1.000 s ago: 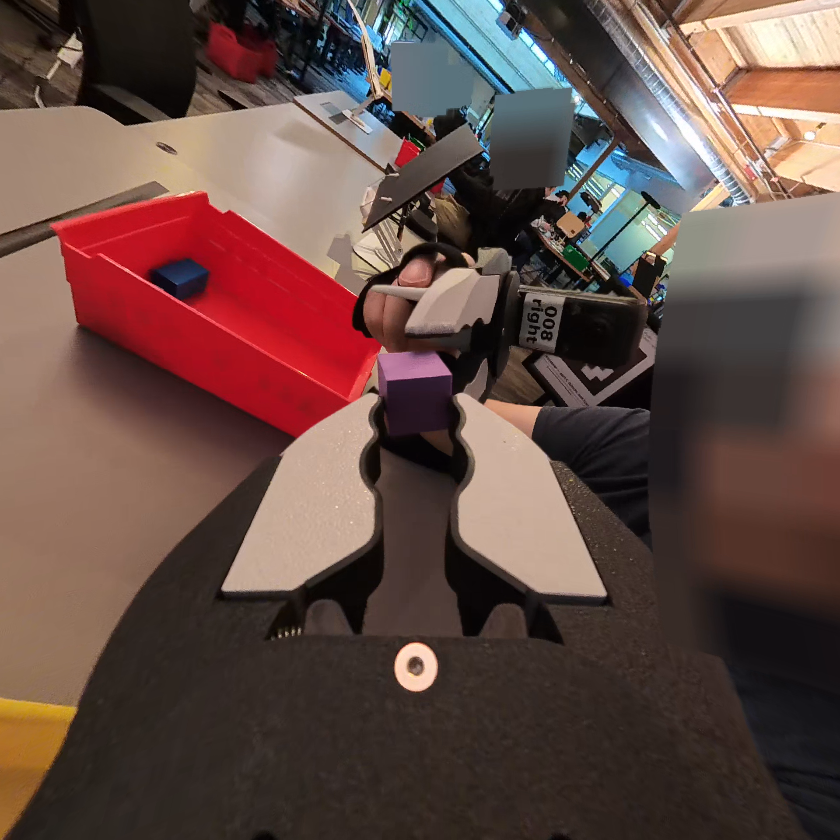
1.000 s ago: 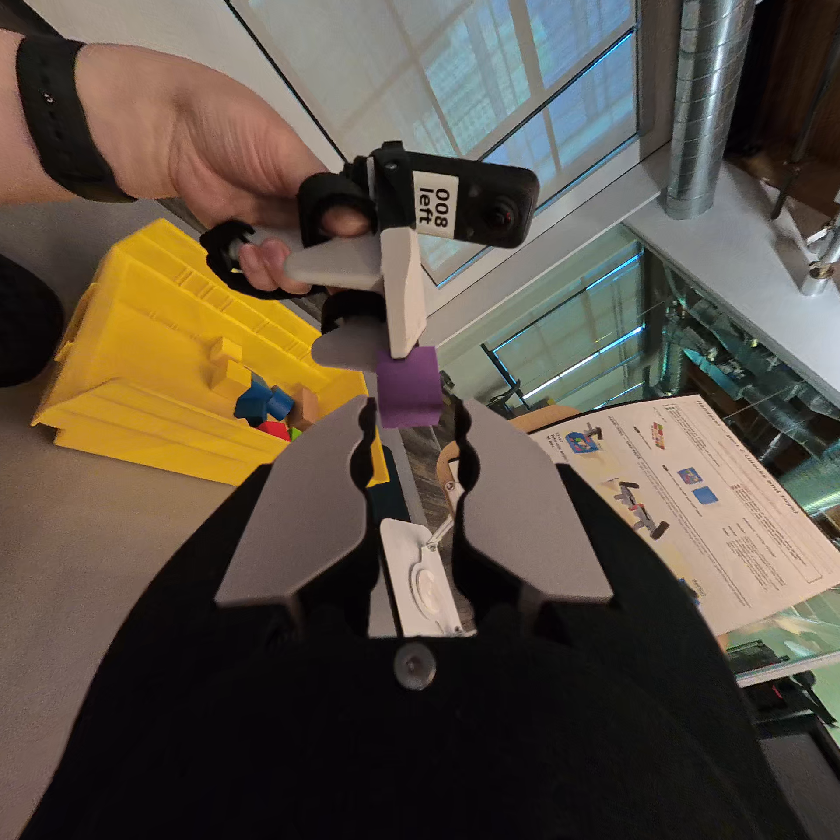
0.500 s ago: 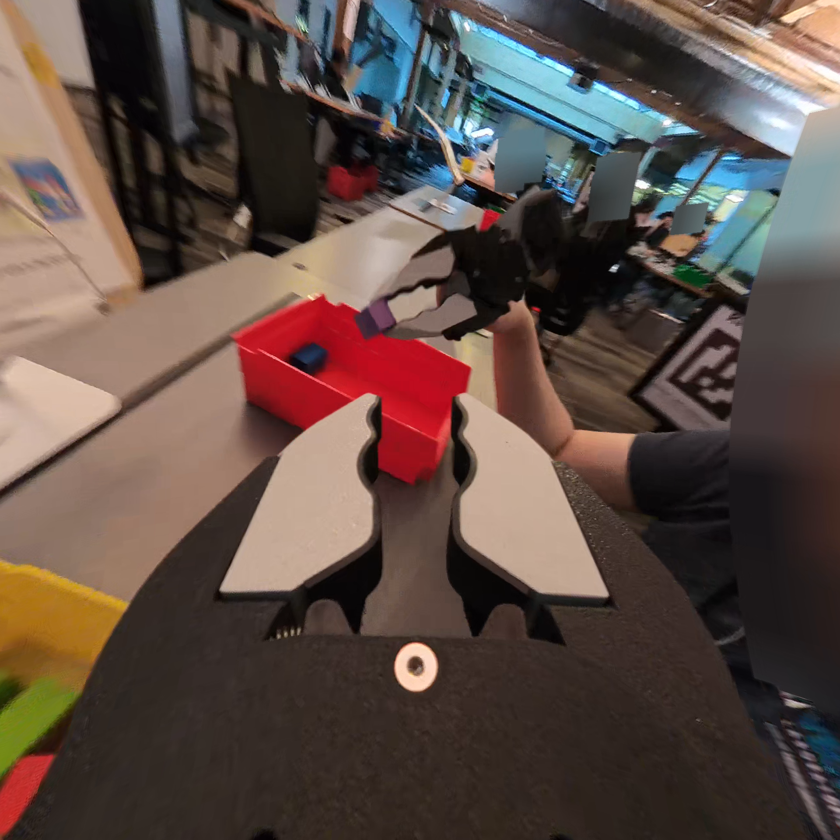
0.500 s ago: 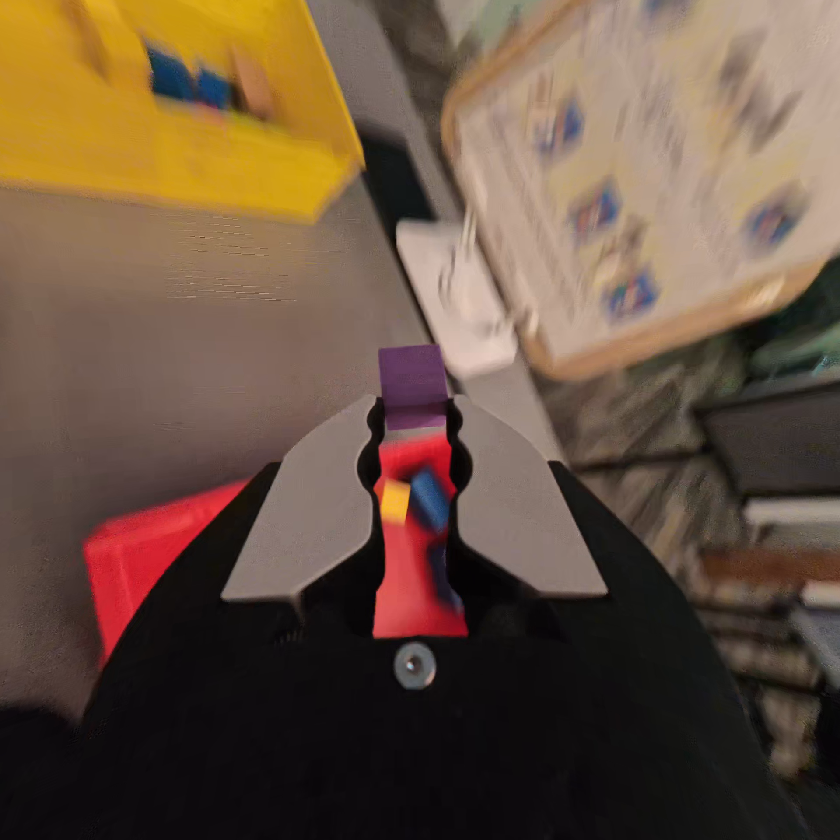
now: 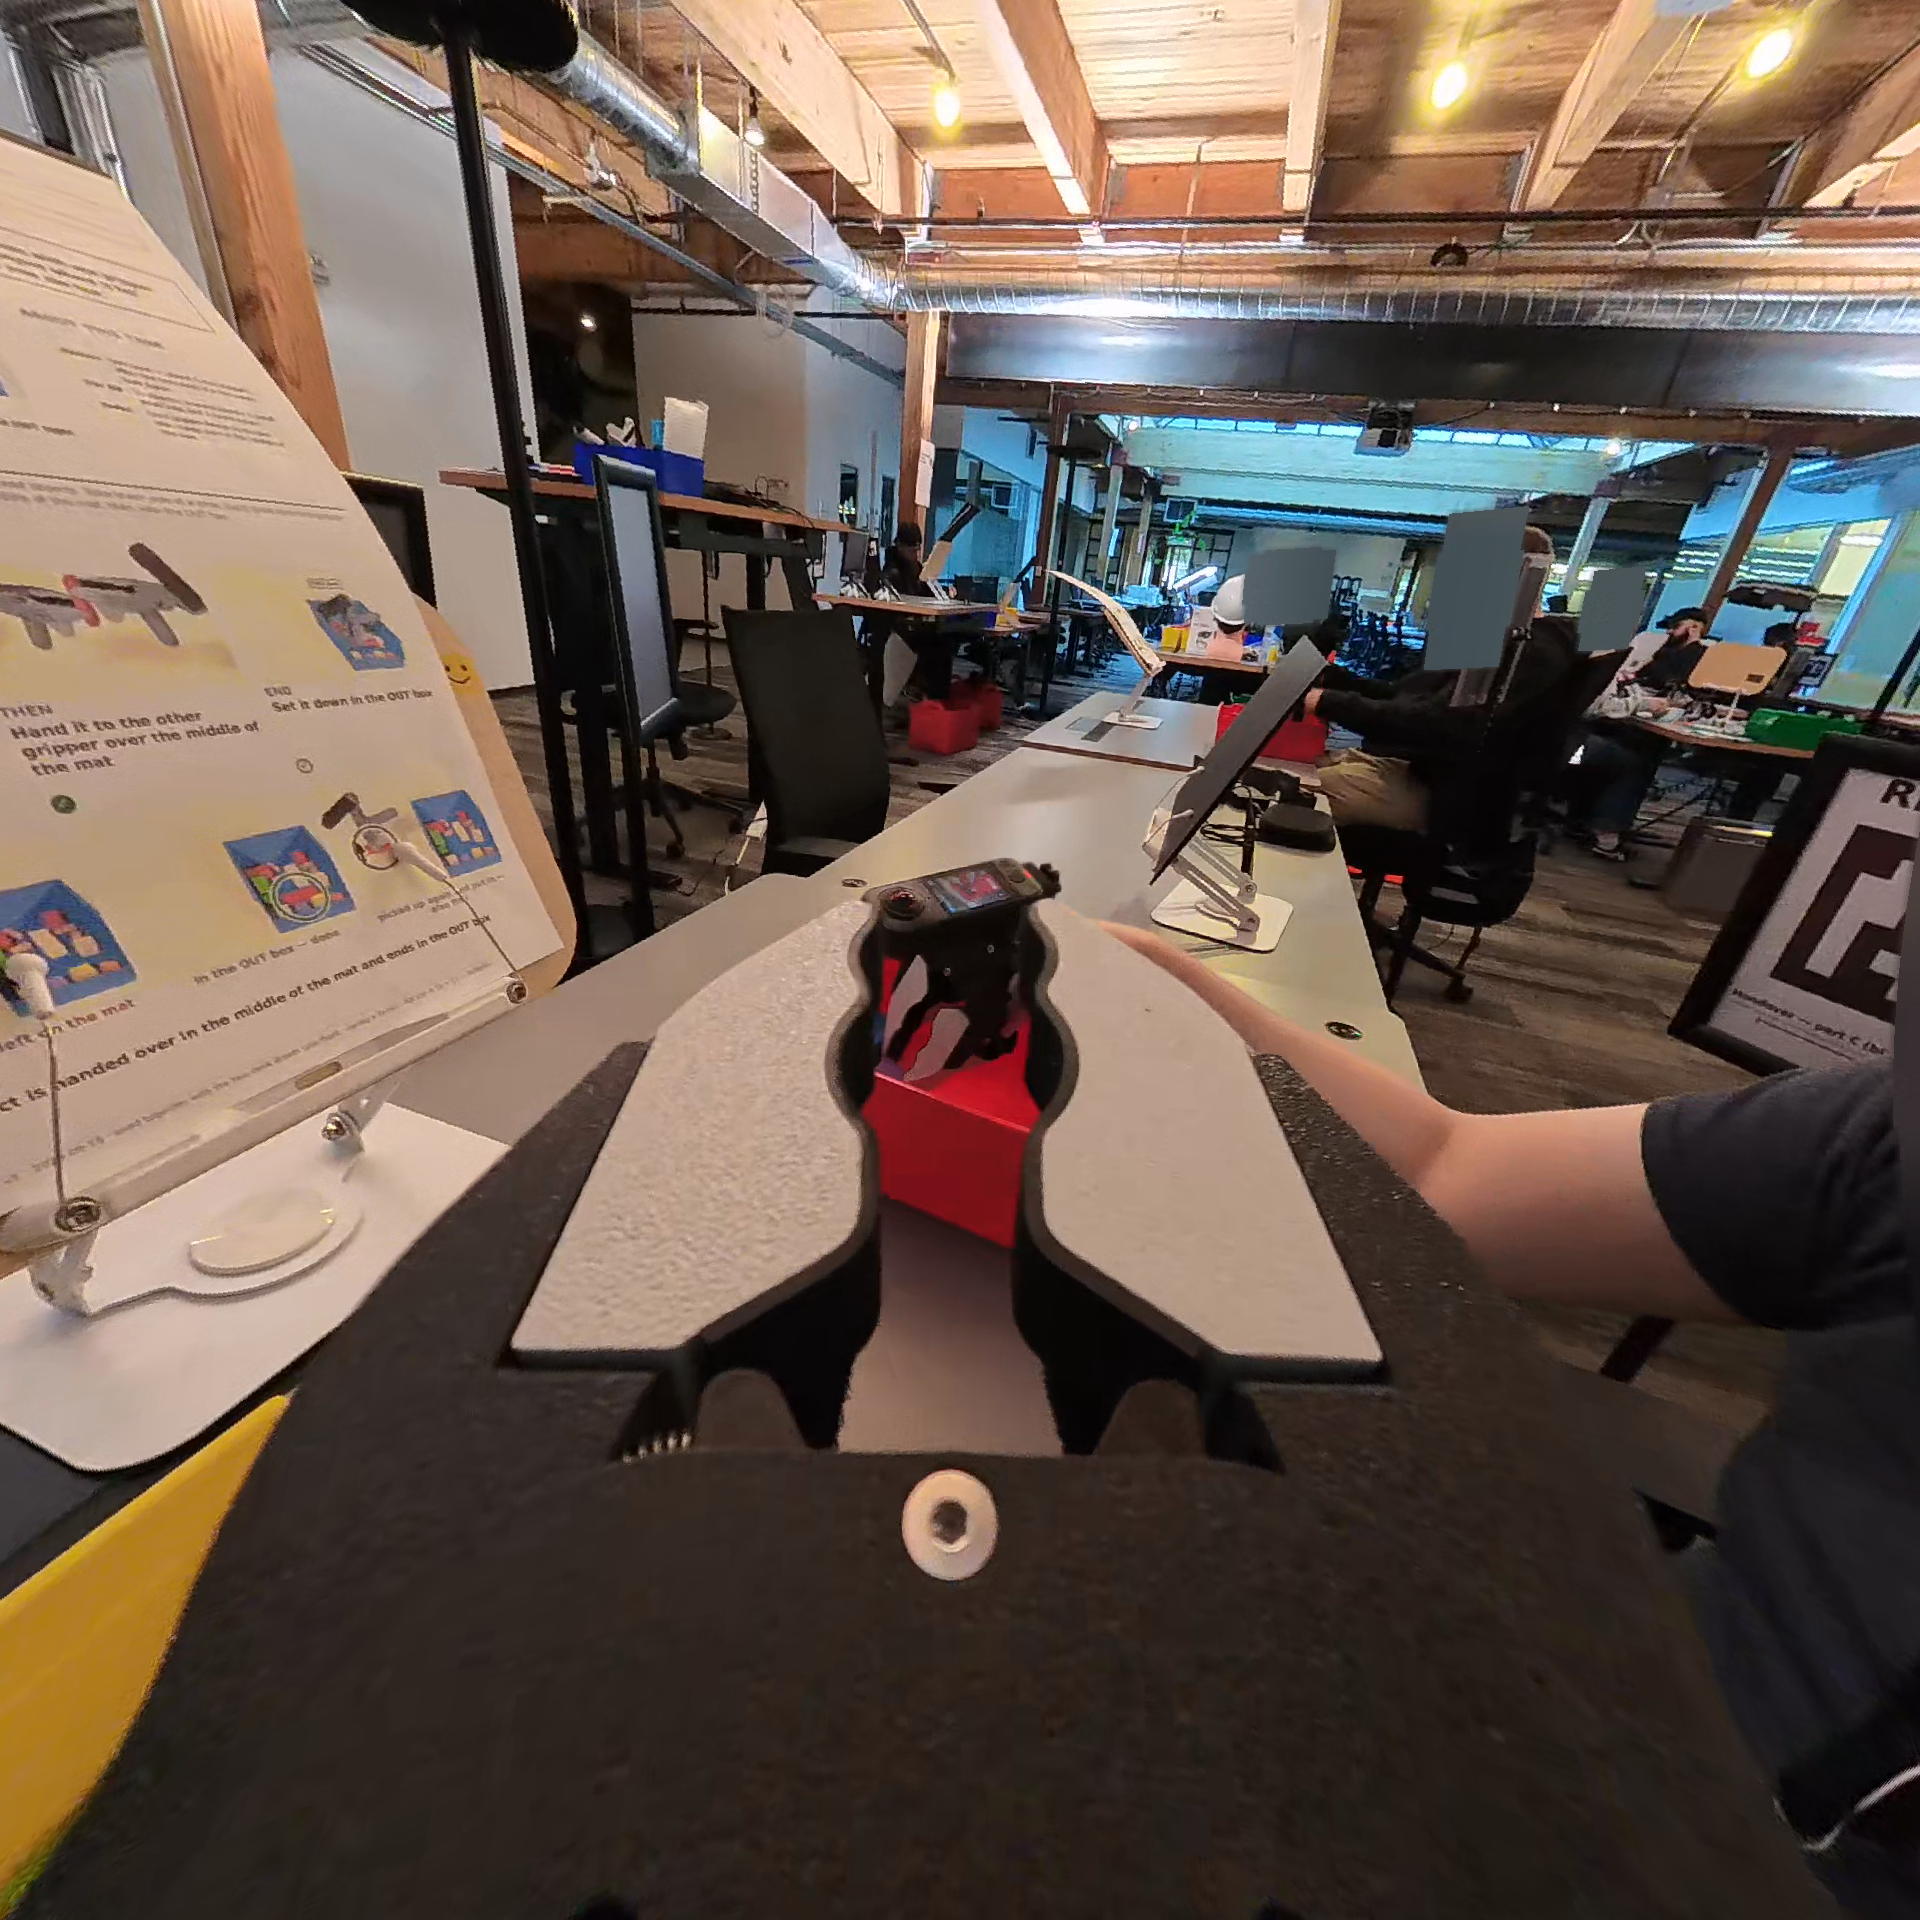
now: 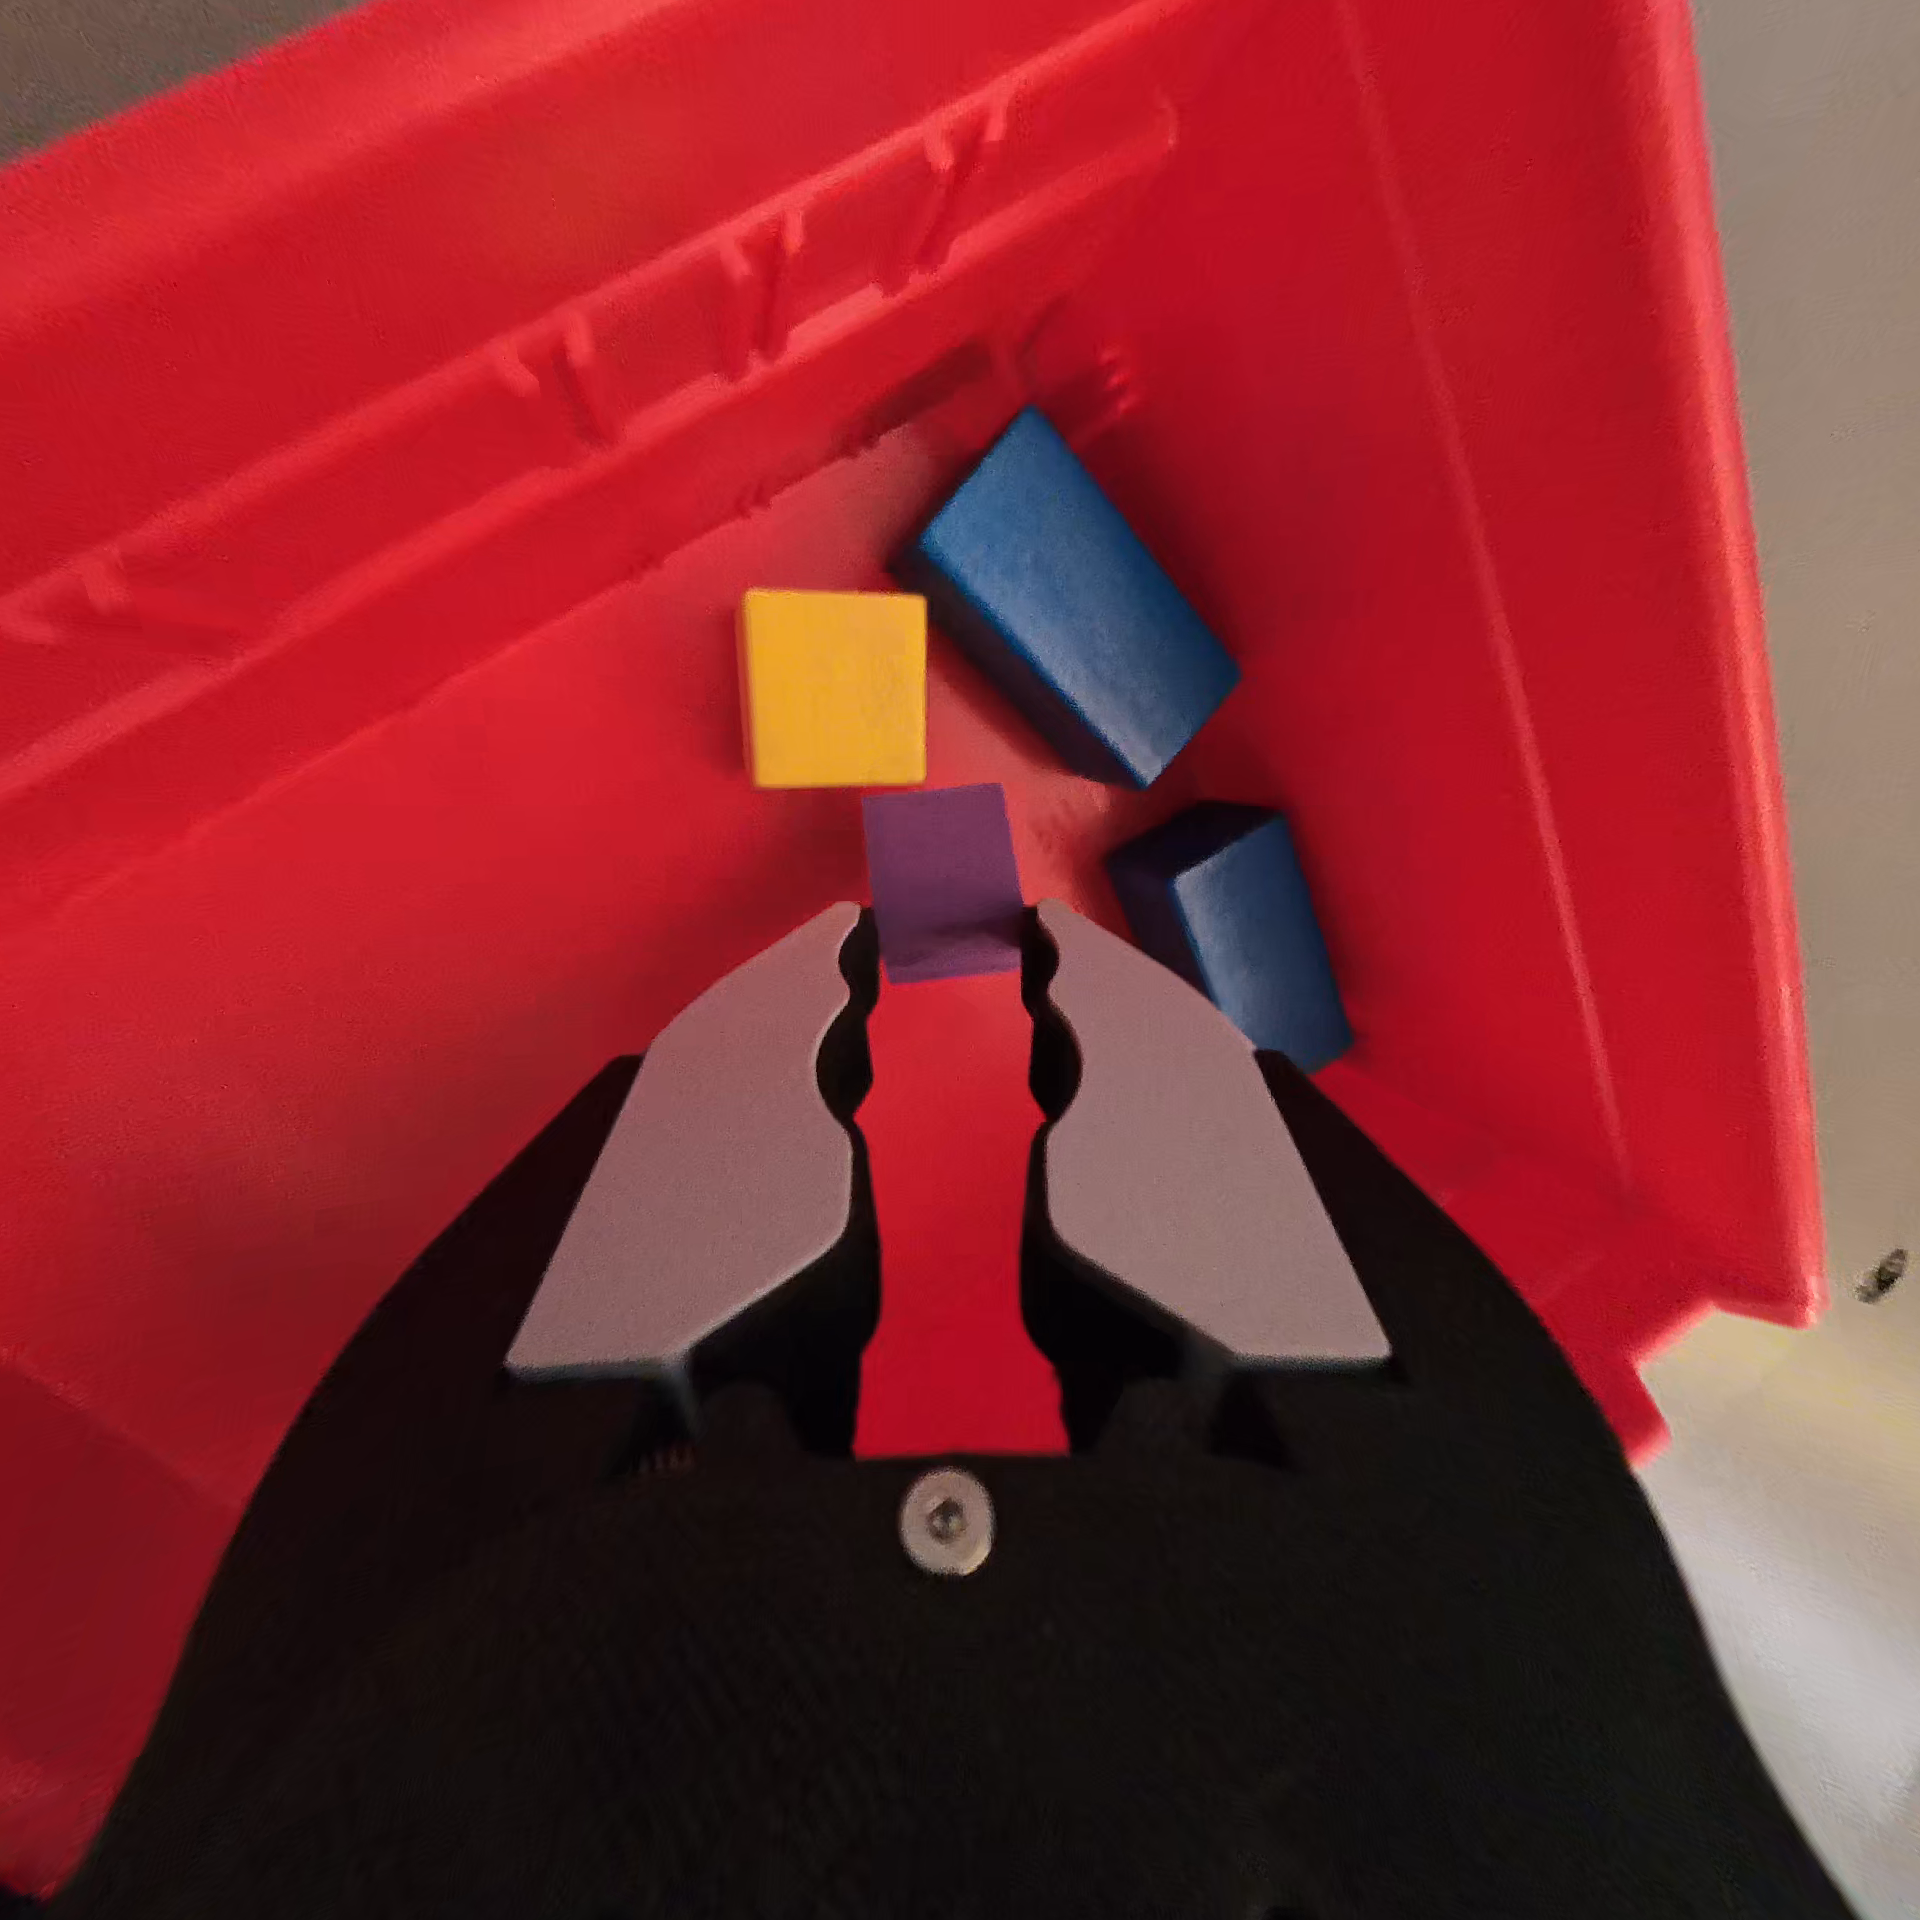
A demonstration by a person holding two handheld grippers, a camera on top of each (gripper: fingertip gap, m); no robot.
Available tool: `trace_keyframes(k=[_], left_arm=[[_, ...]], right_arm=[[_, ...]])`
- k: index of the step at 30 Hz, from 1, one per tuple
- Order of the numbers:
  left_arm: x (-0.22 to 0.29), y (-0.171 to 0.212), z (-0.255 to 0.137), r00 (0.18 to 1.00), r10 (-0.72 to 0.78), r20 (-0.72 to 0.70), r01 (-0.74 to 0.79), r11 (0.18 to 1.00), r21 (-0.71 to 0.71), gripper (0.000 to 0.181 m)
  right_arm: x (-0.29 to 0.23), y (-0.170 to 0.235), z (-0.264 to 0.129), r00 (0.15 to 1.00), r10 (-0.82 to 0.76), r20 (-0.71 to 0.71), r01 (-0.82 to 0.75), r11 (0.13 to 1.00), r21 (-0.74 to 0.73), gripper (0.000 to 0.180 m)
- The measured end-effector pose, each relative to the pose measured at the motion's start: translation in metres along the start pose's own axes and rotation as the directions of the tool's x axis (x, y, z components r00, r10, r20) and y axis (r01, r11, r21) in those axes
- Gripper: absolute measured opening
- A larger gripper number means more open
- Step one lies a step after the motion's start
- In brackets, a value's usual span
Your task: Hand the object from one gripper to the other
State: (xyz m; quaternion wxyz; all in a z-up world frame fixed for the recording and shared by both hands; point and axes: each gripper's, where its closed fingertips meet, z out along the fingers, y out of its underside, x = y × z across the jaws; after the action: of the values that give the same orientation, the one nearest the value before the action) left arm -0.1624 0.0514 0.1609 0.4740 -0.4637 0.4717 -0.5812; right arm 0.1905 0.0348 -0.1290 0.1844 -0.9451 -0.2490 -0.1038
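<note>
Since the handover, right gripper (image 6: 948, 914) has carried the purple cube (image 6: 940, 878) over the red bin (image 6: 416, 520), fingers pinching it; left gripper (image 5: 948, 935) backed off, fingers spread, empty. Transfer looks done; next move: lower, release clear of yellow cube (image 6: 834, 686) and blue blocks (image 6: 1075, 597)

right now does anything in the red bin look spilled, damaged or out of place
Nothing stands out. The red plastic bin holds a yellow cube and two blue blocks lying loosely at different angles, none visibly damaged. The right gripper holds the purple cube squarely over them.
</note>
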Motion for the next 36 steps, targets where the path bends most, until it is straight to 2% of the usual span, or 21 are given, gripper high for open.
trace_keyframes(k=[8, 14, 21, 25, 29, 33, 36], left_arm=[[0.003, 0.009, 0.007, 1.000, 0.006, -0.013, -0.007, 0.998, -0.055, 0.024], [0.000, 0.015, 0.007, 1.000, 0.013, -0.001, -0.013, 0.995, -0.101, 0.024], [-0.033, 0.031, -0.011, 0.985, -0.055, 0.166, 0.088, 0.976, -0.200, 0.024], [-0.060, 0.061, -0.032, 0.944, -0.075, 0.320, 0.194, 0.915, -0.355, 0.024], [-0.087, 0.081, -0.055, 0.890, -0.033, 0.455, 0.253, 0.867, -0.430, 0.024], [-0.123, 0.118, -0.091, 0.772, 0.132, 0.622, 0.347, 0.733, -0.586, 0.024], [-0.127, 0.146, -0.095, 0.762, 0.120, 0.637, 0.434, 0.636, -0.638, 0.024]], right_arm=[[0.002, -0.004, 0.016, 0.993, 0.093, 0.067, -0.098, 0.993, 0.071, 0.027], [0.001, 0.003, 0.017, 0.983, 0.151, 0.105, -0.157, 0.986, 0.052, 0.027], [-0.001, 0.013, 0.020, 0.978, 0.169, 0.123, -0.171, 0.985, 0.009, 0.028], [-0.002, 0.014, 0.022, 0.973, 0.184, 0.140, -0.185, 0.983, -0.005, 0.037], [0.001, 0.008, 0.011, 0.975, 0.183, 0.129, -0.189, 0.981, 0.034, 0.043], [0.011, 0.006, -0.010, 0.982, 0.181, 0.058, -0.185, 0.981, 0.067, 0.048], [0.018, 0.007, -0.026, 0.983, 0.182, 0.011, -0.182, 0.980, 0.086, 0.049]])
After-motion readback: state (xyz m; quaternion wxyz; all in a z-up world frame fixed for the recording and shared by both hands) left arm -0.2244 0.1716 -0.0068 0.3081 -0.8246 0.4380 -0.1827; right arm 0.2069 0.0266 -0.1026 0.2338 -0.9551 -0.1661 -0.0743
